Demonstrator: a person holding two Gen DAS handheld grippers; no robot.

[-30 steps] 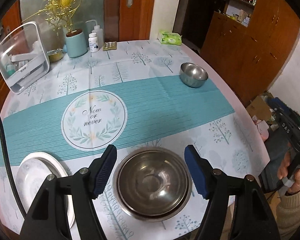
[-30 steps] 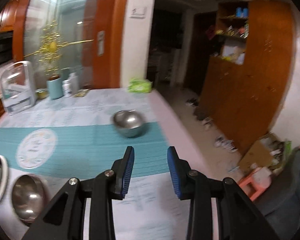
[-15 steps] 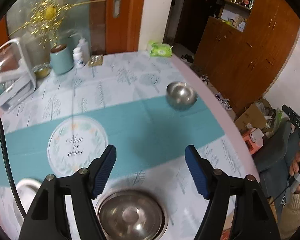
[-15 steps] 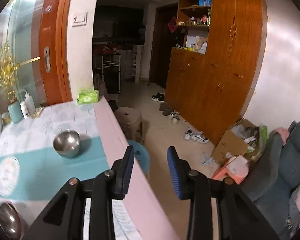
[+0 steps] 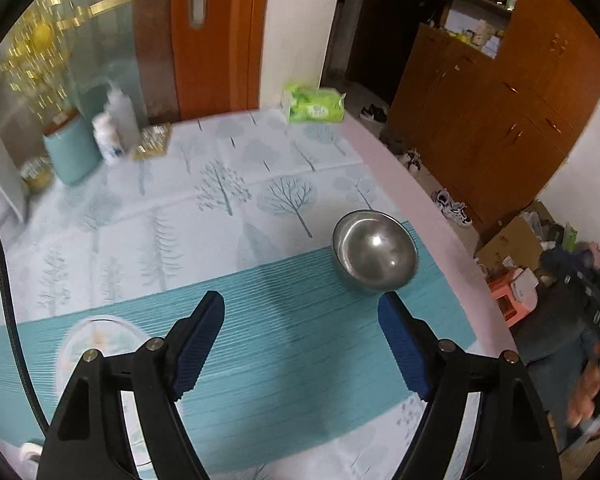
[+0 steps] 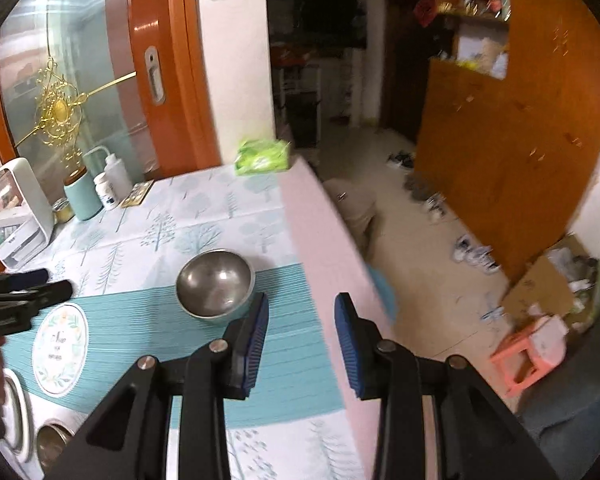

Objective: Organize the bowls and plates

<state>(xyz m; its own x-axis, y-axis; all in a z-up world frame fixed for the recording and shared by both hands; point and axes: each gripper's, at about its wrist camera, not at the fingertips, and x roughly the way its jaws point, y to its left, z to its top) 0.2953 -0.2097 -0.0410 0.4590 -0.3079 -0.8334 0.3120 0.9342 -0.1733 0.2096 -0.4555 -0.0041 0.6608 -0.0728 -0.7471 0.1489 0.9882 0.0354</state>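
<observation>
Tablecloth w/ lone steel bowl, tissue pack far edge, nothing blocking

— What is sitting at the far end of the tablecloth?

— A green tissue pack is lying at the far edge, and a teal canister, a white pill bottle and a squeeze bottle are standing together by the glass door.

— And off the table?

— A pink stool is standing beside a cardboard box, with shoes lying along the wooden cabinet.
</observation>
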